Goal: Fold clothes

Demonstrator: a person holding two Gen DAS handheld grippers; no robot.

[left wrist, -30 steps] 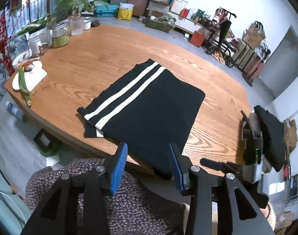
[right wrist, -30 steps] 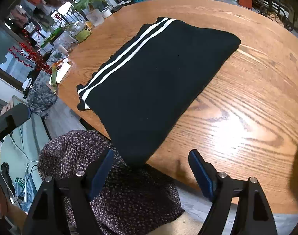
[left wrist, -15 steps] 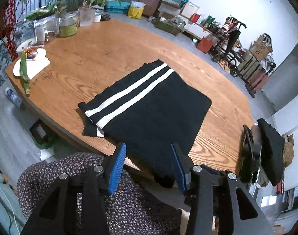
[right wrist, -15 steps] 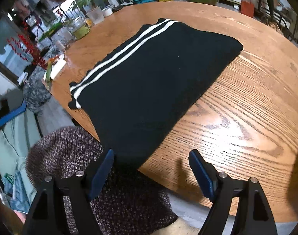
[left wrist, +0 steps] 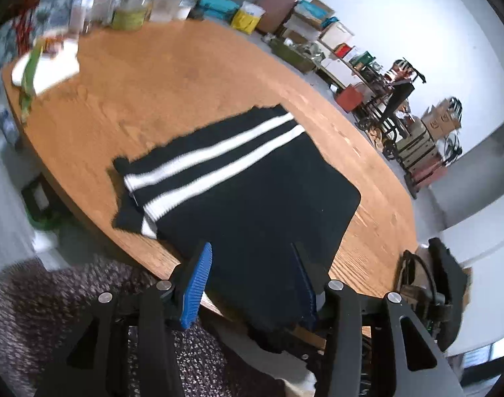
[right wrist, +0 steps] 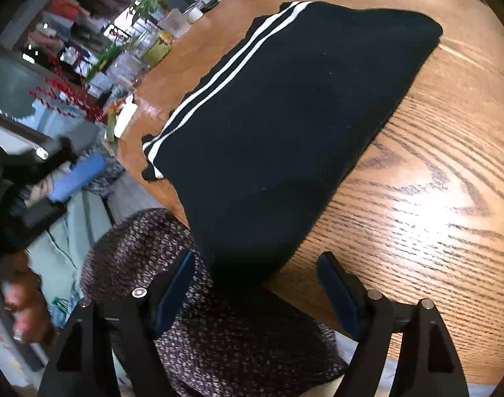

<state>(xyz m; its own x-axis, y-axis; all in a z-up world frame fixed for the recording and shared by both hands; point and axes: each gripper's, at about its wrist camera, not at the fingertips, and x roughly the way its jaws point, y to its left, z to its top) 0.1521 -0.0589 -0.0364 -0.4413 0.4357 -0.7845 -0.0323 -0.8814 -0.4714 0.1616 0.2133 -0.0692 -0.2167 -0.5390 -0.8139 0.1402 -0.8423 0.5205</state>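
A black knit garment with two white stripes (left wrist: 252,192) lies folded flat on the round wooden table (left wrist: 172,92); its near corner hangs over the table's front edge. It also shows in the right wrist view (right wrist: 285,125). My left gripper (left wrist: 252,284) is open with its blue pads on either side of the hanging corner, not closed on it. My right gripper (right wrist: 256,292) is open, its jaws straddling the overhanging near corner at the table edge (right wrist: 417,218).
Glass jars and plants (left wrist: 129,10) stand at the table's far left, beside a white plate with green stalks (left wrist: 43,69). A speckled purple-clad lap (right wrist: 218,330) sits below the table edge. Boxes and clutter (left wrist: 318,36) line the far wall.
Both grippers have moved closer to the garment's hanging near corner. The left view has swung and dropped toward the table edge. The garment has not moved.
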